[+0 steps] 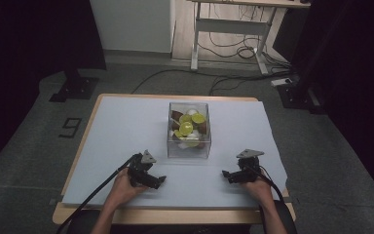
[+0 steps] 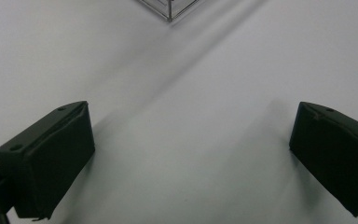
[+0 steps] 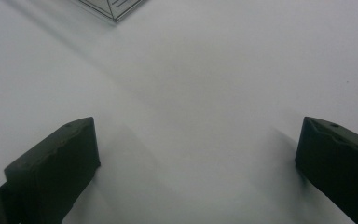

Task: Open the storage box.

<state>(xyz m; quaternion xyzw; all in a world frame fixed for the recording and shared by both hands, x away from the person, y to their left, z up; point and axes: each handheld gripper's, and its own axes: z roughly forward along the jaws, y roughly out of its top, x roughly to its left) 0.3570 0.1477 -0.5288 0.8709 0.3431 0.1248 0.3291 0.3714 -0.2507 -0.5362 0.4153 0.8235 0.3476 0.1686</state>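
Clear box (image 1: 189, 130) of yellow and brown pieces: mid-tabletop (image 1: 126, 126), ahead, between my grippers; neither nearer. Left gripper (image 1: 147, 178): jaws apart, empty; right gripper (image 1: 236, 175): likewise.

The left gripper (image 1: 161, 181) and the right gripper (image 1: 225, 173) both rest low over the mat (image 1: 121, 131), which lies on the table (image 1: 88, 127), near the person's edge. They sit well apart, jaws spread wide and turned inward toward one another, with bare mat between the jaws of each. A clear box (image 1: 189, 129) stands on the mat ahead of both grippers, roughly midway between them and farther from the person. Capsules (image 1: 187, 127) lie heaped inside the box. In the left gripper view a corner of the box (image 2: 169, 9) sits ahead of the jaws, well clear of them; in the right gripper view a box corner (image 3: 114, 10) lies ahead and somewhat left.
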